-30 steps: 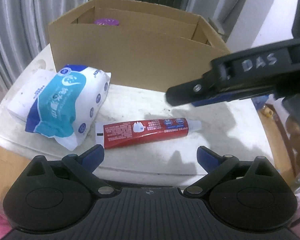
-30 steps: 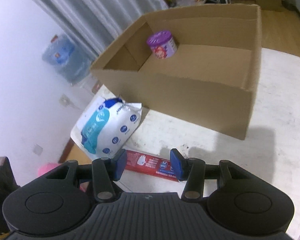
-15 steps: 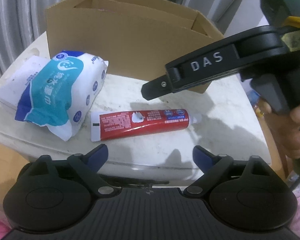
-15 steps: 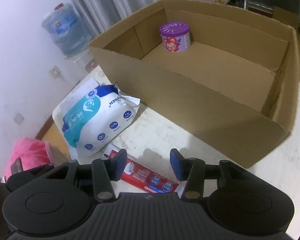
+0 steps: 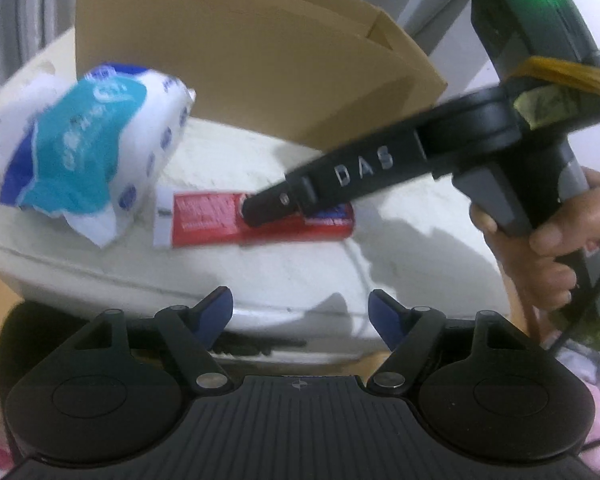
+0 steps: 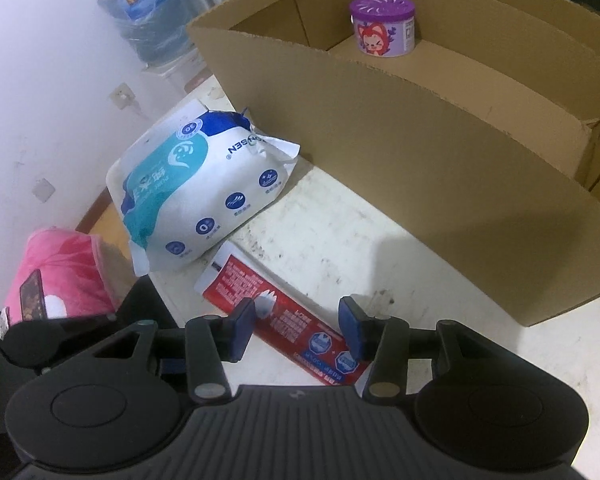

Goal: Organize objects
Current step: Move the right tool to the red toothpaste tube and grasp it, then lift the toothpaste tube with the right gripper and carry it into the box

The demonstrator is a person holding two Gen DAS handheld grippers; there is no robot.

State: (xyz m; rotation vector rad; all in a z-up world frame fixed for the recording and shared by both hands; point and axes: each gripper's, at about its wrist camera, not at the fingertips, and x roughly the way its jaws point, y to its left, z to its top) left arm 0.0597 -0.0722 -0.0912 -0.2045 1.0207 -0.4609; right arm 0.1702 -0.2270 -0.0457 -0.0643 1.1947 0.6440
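Observation:
A red toothpaste tube [image 6: 276, 316] lies flat on the white table [image 6: 500, 344]; it also shows in the left wrist view [image 5: 212, 220]. My right gripper [image 6: 298, 326] is open and low over the tube, one finger on each side; from the left wrist view its finger [image 5: 320, 188] crosses above the tube. A white and teal wet-wipes pack [image 6: 196, 192] lies left of the tube, also in the left wrist view [image 5: 84, 148]. My left gripper [image 5: 300, 312] is open and empty at the table's near edge.
An open cardboard box [image 6: 420, 140] stands behind the tube and holds a purple round container [image 6: 382, 26]. A pink bag [image 6: 56, 276] and a water jug [image 6: 148, 28] sit off the table to the left.
My right gripper has come down from above the table onto the toothpaste tube, its fingers now straddling it. My left gripper has drawn back a little toward the table edge.

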